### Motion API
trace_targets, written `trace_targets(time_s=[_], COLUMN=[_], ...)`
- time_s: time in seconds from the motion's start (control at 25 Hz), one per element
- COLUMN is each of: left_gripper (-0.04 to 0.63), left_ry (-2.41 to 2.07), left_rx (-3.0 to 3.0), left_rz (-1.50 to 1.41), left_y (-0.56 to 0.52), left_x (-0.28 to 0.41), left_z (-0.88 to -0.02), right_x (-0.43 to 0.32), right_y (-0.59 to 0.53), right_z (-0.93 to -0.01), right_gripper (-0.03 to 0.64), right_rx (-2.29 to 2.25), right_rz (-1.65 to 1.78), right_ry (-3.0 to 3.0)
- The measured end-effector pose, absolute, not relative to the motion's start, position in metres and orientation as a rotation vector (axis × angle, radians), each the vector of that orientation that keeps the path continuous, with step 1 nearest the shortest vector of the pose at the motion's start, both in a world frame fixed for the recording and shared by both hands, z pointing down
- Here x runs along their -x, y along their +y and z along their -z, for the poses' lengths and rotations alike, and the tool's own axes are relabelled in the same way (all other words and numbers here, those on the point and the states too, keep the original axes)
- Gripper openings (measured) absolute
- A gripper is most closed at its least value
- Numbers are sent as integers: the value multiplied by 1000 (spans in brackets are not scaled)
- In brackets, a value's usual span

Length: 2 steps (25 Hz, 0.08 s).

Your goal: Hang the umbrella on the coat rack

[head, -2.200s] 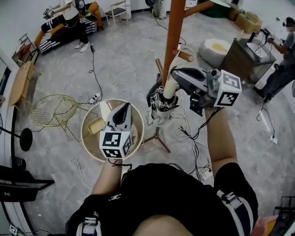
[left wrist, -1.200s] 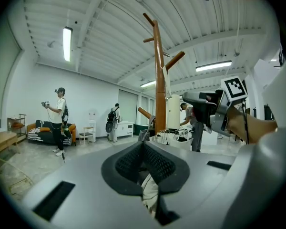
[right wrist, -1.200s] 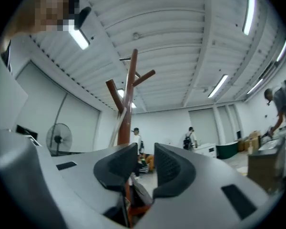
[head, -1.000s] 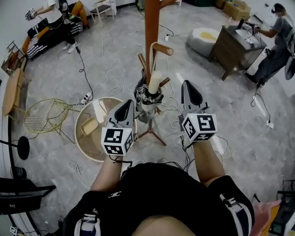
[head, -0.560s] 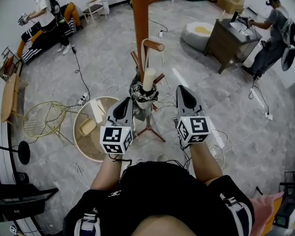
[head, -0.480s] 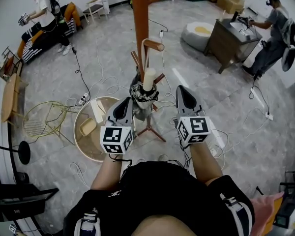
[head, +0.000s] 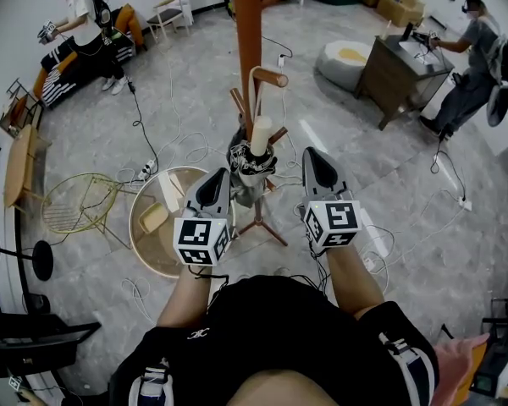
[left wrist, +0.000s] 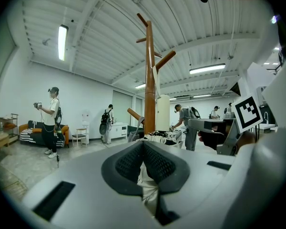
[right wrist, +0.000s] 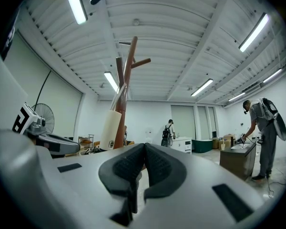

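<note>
The orange-brown coat rack (head: 247, 32) stands right in front of me. From its peg (head: 271, 79) the umbrella hangs by a loop, with its cream handle (head: 260, 134) upright above the folded black-and-white canopy (head: 247, 169). My left gripper (head: 219, 174) is shut and holds nothing, just left of the canopy and apart from it. To the right of the umbrella my right gripper (head: 310, 153) is shut and empty. The left gripper view shows the rack (left wrist: 149, 80) and handle (left wrist: 162, 111) beyond the shut left gripper (left wrist: 143, 144). In the right gripper view the handle (right wrist: 110, 128) stands left of the shut right gripper (right wrist: 145, 147).
A round wicker basket (head: 148, 227) and a yellow wire chair (head: 76, 197) stand to the left. Cables trail over the floor around the rack's legs (head: 267, 227). A wooden cabinet (head: 394, 66) with a person (head: 478, 49) is far right; another person (head: 76, 15) stands far left.
The right gripper, earlier shut on the umbrella's handle, has let go and drawn back to the right and lower. The umbrella now hangs from the peg. The left gripper stayed put.
</note>
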State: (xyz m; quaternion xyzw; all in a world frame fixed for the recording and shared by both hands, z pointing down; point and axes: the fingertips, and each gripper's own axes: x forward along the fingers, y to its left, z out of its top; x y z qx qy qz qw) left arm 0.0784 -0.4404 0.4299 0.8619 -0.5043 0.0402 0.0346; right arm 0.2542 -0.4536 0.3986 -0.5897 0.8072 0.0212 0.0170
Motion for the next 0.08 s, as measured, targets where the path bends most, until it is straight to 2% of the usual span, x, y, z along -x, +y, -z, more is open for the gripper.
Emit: trace_targets(time_s=[0.08], left_gripper=[18], left_ry=[-1549], left_rx=[-2651], left_rz=[-126], left_y=[-438], left_x=[-77], left_z=[-430], right_x=[-252], right_y=[-452], right_z=[-397], right_gripper=[14], right_rx=[1834], right_rz=[-71], right_ry=[2507])
